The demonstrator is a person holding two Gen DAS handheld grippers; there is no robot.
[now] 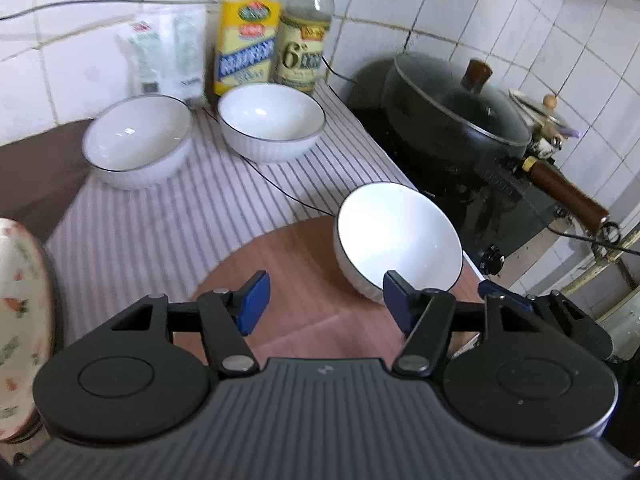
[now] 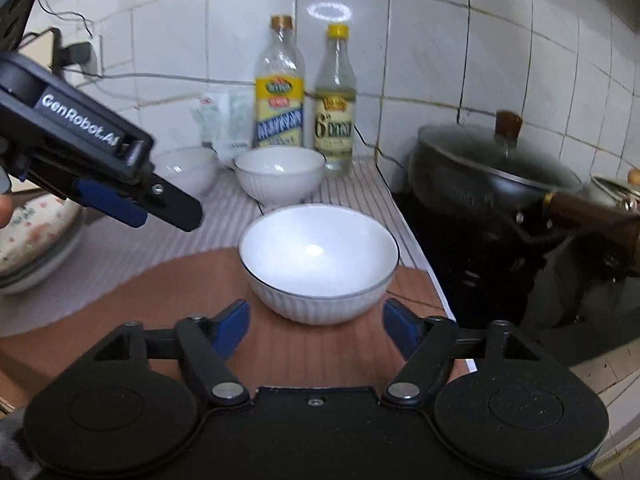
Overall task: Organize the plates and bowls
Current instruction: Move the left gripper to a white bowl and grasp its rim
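Right gripper (image 2: 316, 324) hovers with jaws wide apart just short of the near bowl (image 2: 318, 262) on the brown mat (image 2: 200, 280); left gripper (image 1: 324, 304) is also spread, empty. Best to pinch the rim squarely, then lift level

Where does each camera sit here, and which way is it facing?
Left wrist: on the left gripper, jaws open, looking across the striped mat at three white bowls; the right gripper shows low at right.
Right wrist: on the right gripper, jaws open, facing the nearest bowl; the left gripper crosses upper left.
Shared: nearest bowl, two bottles, lidded black pan.
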